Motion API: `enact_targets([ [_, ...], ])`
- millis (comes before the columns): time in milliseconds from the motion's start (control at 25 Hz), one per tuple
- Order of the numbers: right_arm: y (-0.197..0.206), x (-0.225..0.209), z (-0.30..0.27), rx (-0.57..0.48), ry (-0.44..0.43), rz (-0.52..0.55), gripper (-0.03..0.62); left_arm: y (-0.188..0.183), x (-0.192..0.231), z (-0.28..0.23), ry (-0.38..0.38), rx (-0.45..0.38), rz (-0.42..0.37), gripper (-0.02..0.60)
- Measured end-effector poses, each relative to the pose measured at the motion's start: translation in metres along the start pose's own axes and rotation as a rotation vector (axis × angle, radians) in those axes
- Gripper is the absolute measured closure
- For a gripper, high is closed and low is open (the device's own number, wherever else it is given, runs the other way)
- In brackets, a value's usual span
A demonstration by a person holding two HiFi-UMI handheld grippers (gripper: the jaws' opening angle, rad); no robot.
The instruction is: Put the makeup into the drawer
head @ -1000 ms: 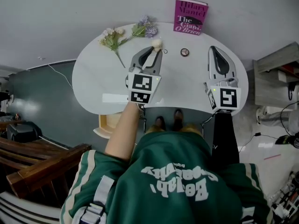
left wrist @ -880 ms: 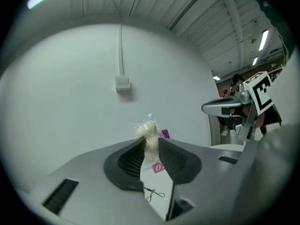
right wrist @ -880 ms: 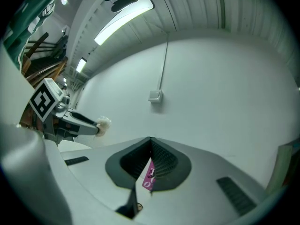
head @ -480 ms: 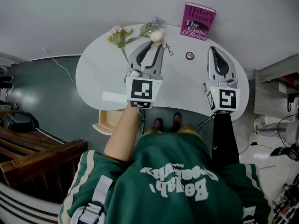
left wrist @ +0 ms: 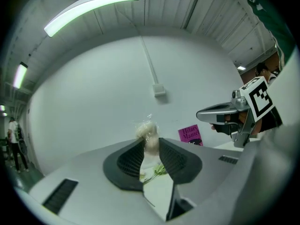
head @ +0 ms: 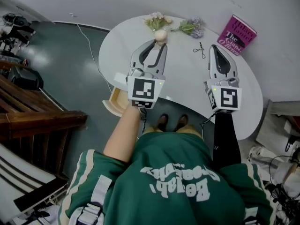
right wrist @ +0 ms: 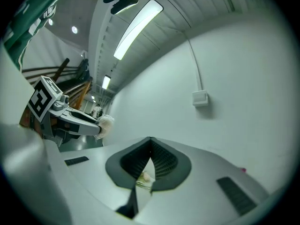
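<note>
My left gripper [head: 159, 42] is shut on a cream makeup puff [head: 161, 35] in clear wrap, which sticks out past its tips over the white oval table [head: 122, 55]. In the left gripper view the puff [left wrist: 146, 131] sits pinched between the dark pads [left wrist: 130, 157] of the left gripper [left wrist: 151, 142]. My right gripper [head: 215, 48] hangs over the table's right half, jaws closed tip to tip with nothing in them. The right gripper [right wrist: 150, 140] view shows the same, with the left gripper [right wrist: 96, 121] and puff [right wrist: 107, 123] off to its left. A wooden drawer [head: 116, 103] stands open below the table's left edge.
A magenta book [head: 239, 34] leans on the wall at the back right. Pale flowers [head: 157, 19] and purple flowers [head: 192, 28] lie at the table's far edge. A small metal tool [head: 200, 50] lies between the grippers. Dark wooden furniture [head: 42, 121] stands at the left.
The view has swung left: table, book and flowers have shifted right in the picture, and the drawer shows more. Both grippers moved along, the left still holding the puff.
</note>
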State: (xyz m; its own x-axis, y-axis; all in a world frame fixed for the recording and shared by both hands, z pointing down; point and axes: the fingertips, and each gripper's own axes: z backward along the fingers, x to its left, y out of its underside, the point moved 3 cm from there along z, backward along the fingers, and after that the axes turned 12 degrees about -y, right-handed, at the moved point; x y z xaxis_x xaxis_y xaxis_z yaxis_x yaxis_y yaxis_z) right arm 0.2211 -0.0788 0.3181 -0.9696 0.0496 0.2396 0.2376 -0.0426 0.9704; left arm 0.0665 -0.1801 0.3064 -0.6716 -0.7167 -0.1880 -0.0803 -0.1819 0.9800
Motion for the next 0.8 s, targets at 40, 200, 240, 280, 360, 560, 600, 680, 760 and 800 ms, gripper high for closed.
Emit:
enact_targets([
  [40,-0.002,0.012,-0.013,-0.010,-0.038,-0.006,0.585,0.002,0.012,0.007,-0.030,0.010,0.006,0.469],
  [200,-0.009,0.072,-0.066,-0.052,-0.240,-0.021,0.585,0.011,0.061,0.042,-0.186,0.051,-0.007,0.468],
  [240,-0.011,0.087,-0.076,-0.063,-0.286,-0.023,0.585,0.013,0.074,0.052,-0.226,0.059,-0.015,0.468],
  [280,-0.015,0.103,-0.086,-0.075,-0.329,-0.027,0.585,0.014,0.088,0.064,-0.266,0.068,-0.025,0.468],
  [360,-0.021,0.131,-0.103,-0.094,-0.394,-0.036,0.585,0.018,0.112,0.088,-0.331,0.086,-0.044,0.468],
  [560,-0.040,0.187,-0.127,-0.124,-0.485,-0.036,0.585,0.035,0.146,0.134,-0.408,0.130,-0.046,0.466],
  [600,-0.042,0.197,-0.129,-0.127,-0.501,-0.035,0.585,0.036,0.150,0.140,-0.417,0.131,-0.045,0.466],
  [680,-0.044,0.212,-0.132,-0.126,-0.525,-0.029,0.585,0.038,0.156,0.148,-0.428,0.136,-0.047,0.466],
  [760,-0.044,0.220,-0.135,-0.123,-0.534,-0.030,0.585,0.049,0.161,0.153,-0.431,0.152,-0.034,0.465],
  [800,-0.044,0.224,-0.136,-0.120,-0.535,-0.032,0.585,0.059,0.163,0.157,-0.430,0.172,-0.022,0.465],
])
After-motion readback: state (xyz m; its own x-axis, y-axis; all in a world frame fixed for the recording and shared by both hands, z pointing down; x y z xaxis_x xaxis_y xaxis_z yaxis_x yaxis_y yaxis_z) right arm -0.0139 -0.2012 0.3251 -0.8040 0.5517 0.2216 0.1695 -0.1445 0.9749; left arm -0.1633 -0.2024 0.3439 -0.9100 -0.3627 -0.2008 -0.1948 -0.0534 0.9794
